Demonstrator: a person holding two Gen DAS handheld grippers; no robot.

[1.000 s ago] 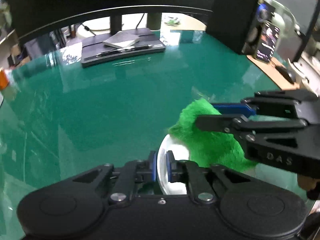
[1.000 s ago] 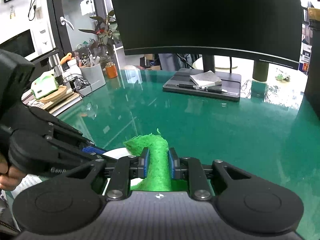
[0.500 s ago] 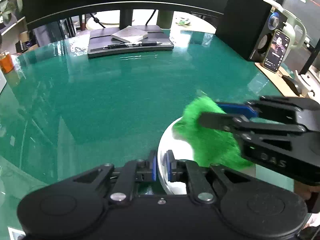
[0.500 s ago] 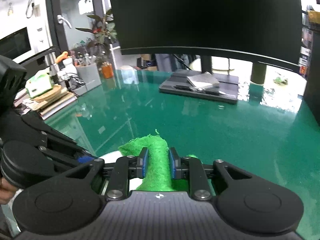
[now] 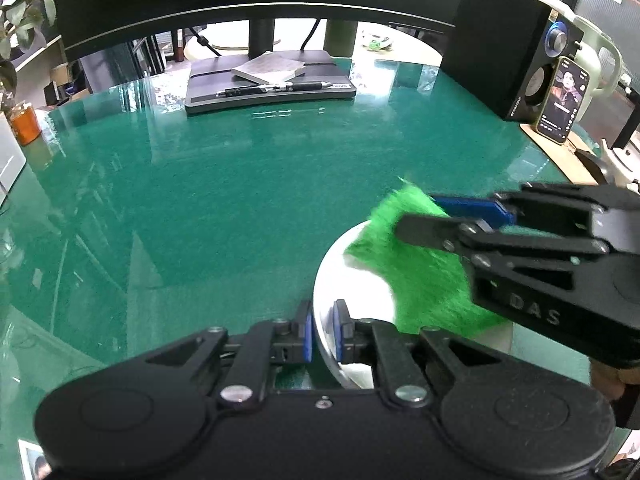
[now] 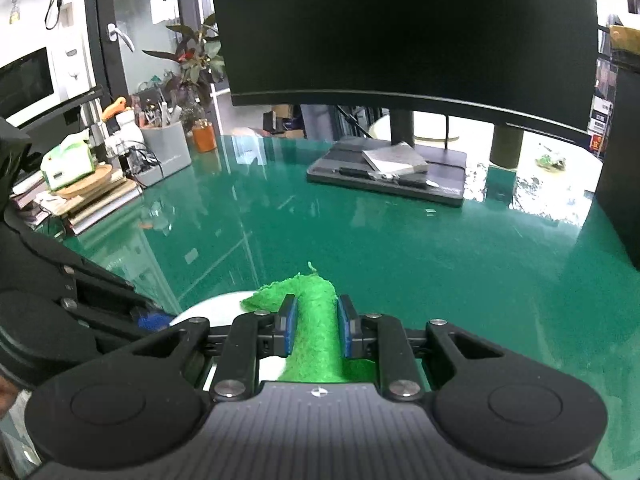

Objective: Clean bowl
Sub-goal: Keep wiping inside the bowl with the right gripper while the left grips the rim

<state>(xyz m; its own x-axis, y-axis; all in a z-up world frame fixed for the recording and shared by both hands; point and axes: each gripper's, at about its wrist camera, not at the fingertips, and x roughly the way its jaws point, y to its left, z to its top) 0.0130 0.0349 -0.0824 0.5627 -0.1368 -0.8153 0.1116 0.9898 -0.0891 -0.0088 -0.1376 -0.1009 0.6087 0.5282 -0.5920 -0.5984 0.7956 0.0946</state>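
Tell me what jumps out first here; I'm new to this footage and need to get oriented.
The bright green cloth stands out, pinched in the right tongs and lying across the white bowl. The left tongs clamp the bowl's near rim. Behind them spreads the glossy green table, under a large dark monitor.

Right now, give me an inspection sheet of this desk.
Surface: glossy green desk.
Job's things: white bowl; green cloth across it.
Clutter: notepad and pen on the monitor base; phone, speaker.
Grippers: left gripper shut on the bowl's rim; right gripper shut on the cloth.
Cables: one behind the monitor.
Surroundings: plant, door.
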